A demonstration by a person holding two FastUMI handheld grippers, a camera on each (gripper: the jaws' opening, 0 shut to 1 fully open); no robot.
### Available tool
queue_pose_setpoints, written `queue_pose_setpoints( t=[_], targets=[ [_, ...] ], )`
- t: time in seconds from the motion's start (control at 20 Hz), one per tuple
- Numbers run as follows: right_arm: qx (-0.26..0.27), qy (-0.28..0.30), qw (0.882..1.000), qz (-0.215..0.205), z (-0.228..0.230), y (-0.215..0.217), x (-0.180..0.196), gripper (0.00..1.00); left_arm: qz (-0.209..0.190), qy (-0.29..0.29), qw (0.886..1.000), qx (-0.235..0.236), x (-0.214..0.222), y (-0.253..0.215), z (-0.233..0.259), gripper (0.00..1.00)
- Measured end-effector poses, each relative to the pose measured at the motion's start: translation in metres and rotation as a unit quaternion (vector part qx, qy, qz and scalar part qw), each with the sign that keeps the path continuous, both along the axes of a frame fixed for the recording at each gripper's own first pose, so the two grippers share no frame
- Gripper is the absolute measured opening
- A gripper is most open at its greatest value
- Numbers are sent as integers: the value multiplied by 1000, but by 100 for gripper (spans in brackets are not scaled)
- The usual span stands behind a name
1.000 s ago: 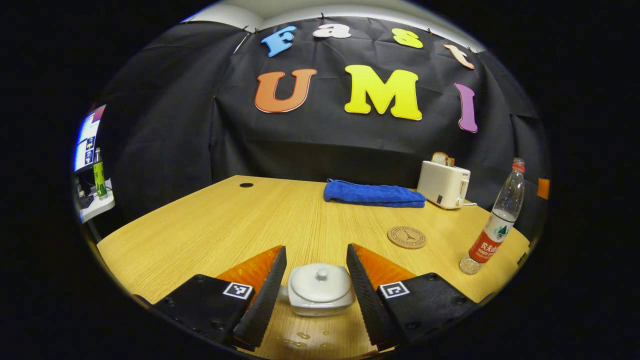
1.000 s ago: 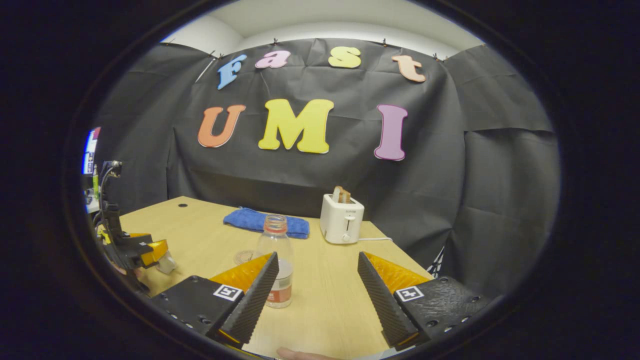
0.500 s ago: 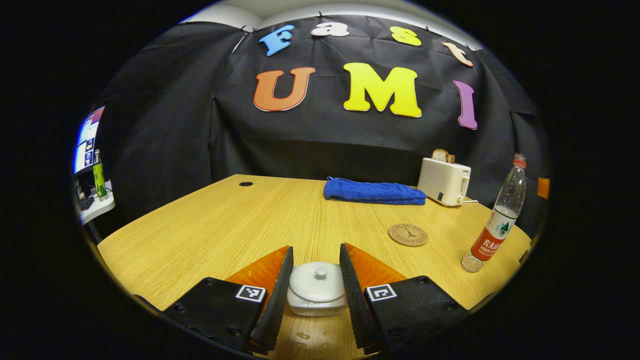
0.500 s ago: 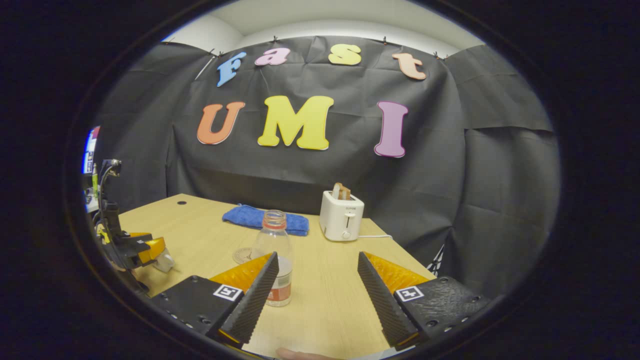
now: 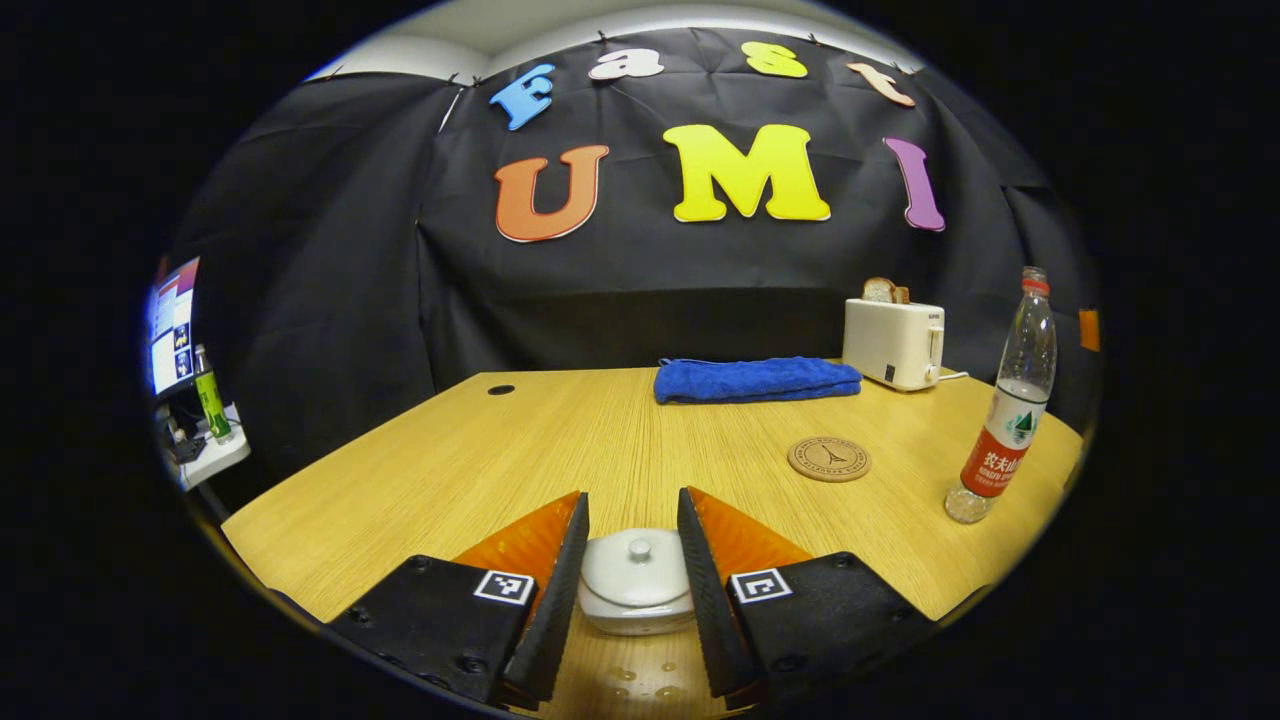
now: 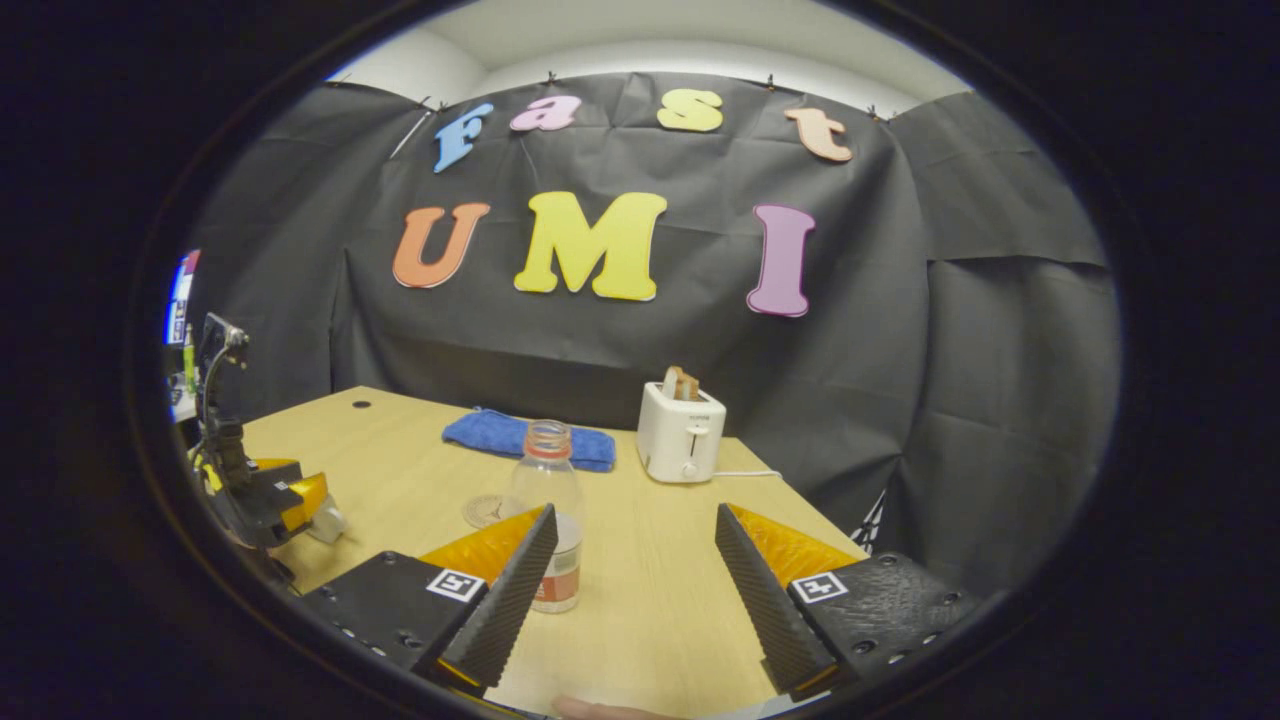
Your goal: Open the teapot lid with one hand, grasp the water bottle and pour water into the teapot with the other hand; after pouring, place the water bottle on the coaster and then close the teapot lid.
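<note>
A white teapot (image 5: 637,585) with its knobbed lid on sits between the fingers of my left gripper (image 5: 632,500), which press against the lid's sides. In the right gripper view the same left gripper (image 6: 270,498) shows at the far left, with the teapot (image 6: 327,520) beside it. The water bottle (image 5: 1005,420), uncapped with a red label, stands upright at the table's right. In the right gripper view the bottle (image 6: 548,520) is just beyond the left finger of my right gripper (image 6: 636,515), which is open and holds nothing. A round cork coaster (image 5: 828,459) lies between the teapot and the bottle.
A white toaster (image 5: 893,343) with bread and a folded blue towel (image 5: 755,380) sit at the back of the wooden table (image 5: 450,460). Water drops (image 5: 630,682) lie in front of the teapot. A monitor (image 5: 170,325) and a green bottle (image 5: 210,400) are off the table at left.
My left gripper's fingers closed in from a wide gap onto the teapot's lid, and its view tilted slightly. The right gripper and the bottle stayed nearly still.
</note>
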State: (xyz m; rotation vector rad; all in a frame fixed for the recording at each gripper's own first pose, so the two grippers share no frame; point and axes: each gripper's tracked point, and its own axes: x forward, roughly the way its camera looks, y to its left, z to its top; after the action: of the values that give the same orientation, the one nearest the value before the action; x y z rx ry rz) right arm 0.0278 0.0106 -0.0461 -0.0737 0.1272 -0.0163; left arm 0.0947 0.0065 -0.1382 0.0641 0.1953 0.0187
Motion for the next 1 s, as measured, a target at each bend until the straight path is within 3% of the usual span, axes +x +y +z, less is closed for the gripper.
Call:
queue_pose_setpoints(
  t=[0.4,0.6,0.85,1.0],
  targets=[
    [-5,7,1000,-1,-5,1,3,98,-8,-8,1000,-6,-1,-10,4,57],
    [-7,4,1000,-1,-3,1,3,98,-1,-9,1000,13,1,-8,0,36],
    [-7,7,1000,1,-7,3,3,97,-6,-9,1000,-14,3,-3,1,10],
    [-4,9,1000,5,-12,5,6,98,-12,-9,999,-29,4,-3,2,6]
  ],
)
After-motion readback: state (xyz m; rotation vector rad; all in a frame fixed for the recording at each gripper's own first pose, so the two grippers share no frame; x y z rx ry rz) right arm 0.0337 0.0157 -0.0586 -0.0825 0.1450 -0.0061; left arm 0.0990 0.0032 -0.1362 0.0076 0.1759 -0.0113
